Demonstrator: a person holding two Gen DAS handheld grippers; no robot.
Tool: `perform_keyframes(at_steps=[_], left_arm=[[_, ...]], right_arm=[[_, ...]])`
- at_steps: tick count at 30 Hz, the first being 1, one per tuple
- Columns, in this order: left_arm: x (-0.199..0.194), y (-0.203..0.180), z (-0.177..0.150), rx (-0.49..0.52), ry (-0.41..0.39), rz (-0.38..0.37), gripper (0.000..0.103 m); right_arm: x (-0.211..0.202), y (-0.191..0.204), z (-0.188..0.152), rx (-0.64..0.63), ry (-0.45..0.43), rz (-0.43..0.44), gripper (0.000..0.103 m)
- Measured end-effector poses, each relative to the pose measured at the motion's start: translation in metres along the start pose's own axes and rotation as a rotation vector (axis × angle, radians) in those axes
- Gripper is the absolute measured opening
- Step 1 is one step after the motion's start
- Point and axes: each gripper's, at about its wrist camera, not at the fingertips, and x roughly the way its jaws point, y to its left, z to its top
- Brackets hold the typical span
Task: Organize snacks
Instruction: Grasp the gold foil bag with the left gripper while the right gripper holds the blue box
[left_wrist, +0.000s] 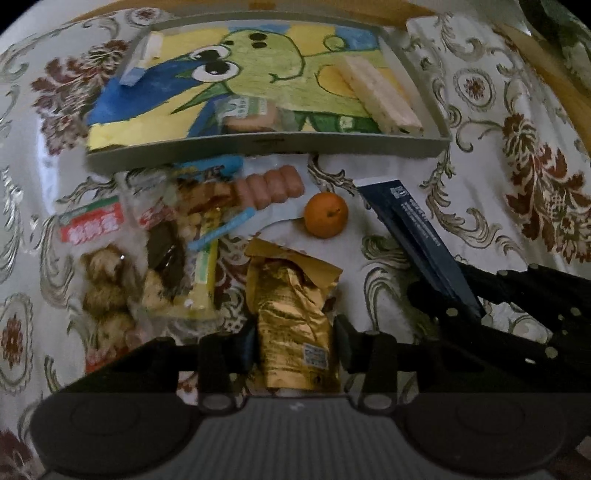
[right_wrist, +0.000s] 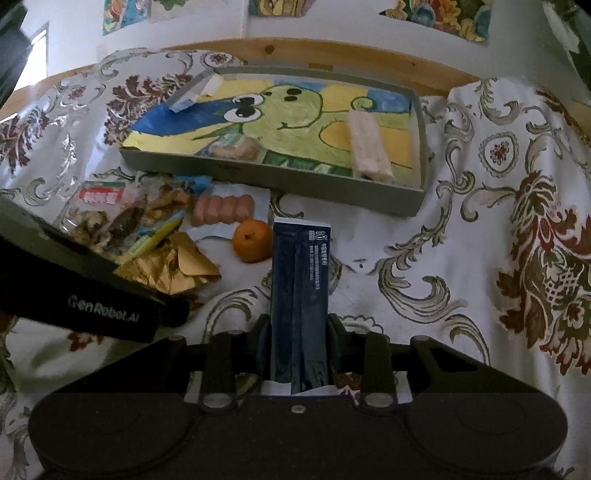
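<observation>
Surface: a table under a white cloth (right_wrist: 424, 258) with scrollwork and dark red flowers, wooden edge and a picture-hung wall behind. Container: one shallow grey tray (right_wrist: 288, 186) at the far side, its floor a green cartoon drawing, already holding a pale wafer bar (right_wrist: 369, 147), a blue-ended bar (right_wrist: 195, 92) and a small wrapped cake (right_wrist: 236, 147). Loose stock in front of the tray: a heap of clear snack packets (left_wrist: 147, 251), a sausage pack (left_wrist: 269, 188), one mandarin (left_wrist: 325, 215). My left gripper (left_wrist: 295, 343) is clamped on the gold foil packet (left_wrist: 295, 310); my right gripper (right_wrist: 299, 343) is clamped on the dark blue sachet (right_wrist: 300, 295), pinched near its lower end. Risks, as I judge them: the crinkled foil may slide between the pads and drop back onto the heap; the long sachet may droop and catch the tray's near wall; the two claws sit close and could knock together; a low carry could set the mandarin rolling.
</observation>
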Motion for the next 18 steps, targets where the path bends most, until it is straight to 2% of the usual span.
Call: perform_keyframes(at_steps=[6,18], left_arm=[[-0.013,-0.007,-0.002,0.033,-0.036,0.006,0.045],[-0.031,0.011,0.025,-0.027,-0.150,0.002,0.046]], right_arm=[[-0.007,-0.002,0.002,0.005,-0.037,-0.001,0.033],[-0.019,-0.007,0.008,0.022,-0.143,-0.035,0.033]])
